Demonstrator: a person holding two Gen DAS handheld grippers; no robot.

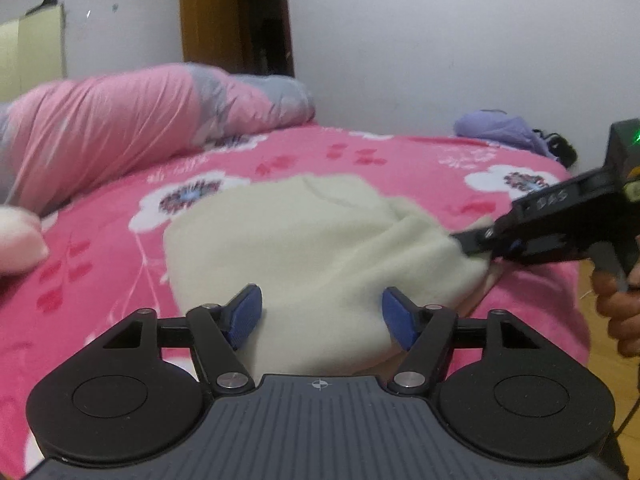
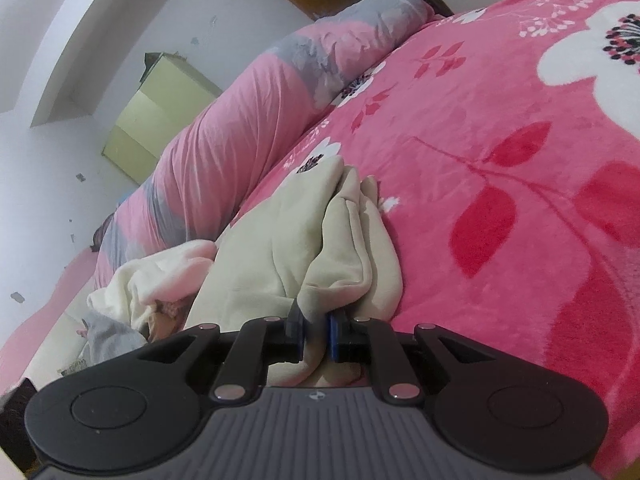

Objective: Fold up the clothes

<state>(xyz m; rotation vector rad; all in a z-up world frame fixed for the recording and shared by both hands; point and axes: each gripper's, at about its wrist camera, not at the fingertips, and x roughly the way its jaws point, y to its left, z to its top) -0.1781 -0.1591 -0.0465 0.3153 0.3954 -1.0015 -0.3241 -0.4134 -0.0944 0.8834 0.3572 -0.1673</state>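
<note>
Garment (image 1: 304,248) half-folded on bed (image 1: 400,160)
Right gripper (image 2: 316,336) jaws pinch its bunched edge; left gripper (image 1: 322,312) jaws spread, empty; final folds seemingly remain.

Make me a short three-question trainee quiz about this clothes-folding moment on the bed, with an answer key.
1. True or false: the right gripper is clamped on the cream garment.
2. Which gripper has open jaws with nothing pinched?
A. left
B. right
3. Fill in: the garment lies on a pink ____ blanket.

Key
1. True: its pads pinch a bunched fold.
2. A: the left gripper stands open over the garment's near edge.
3. Floral.
</note>
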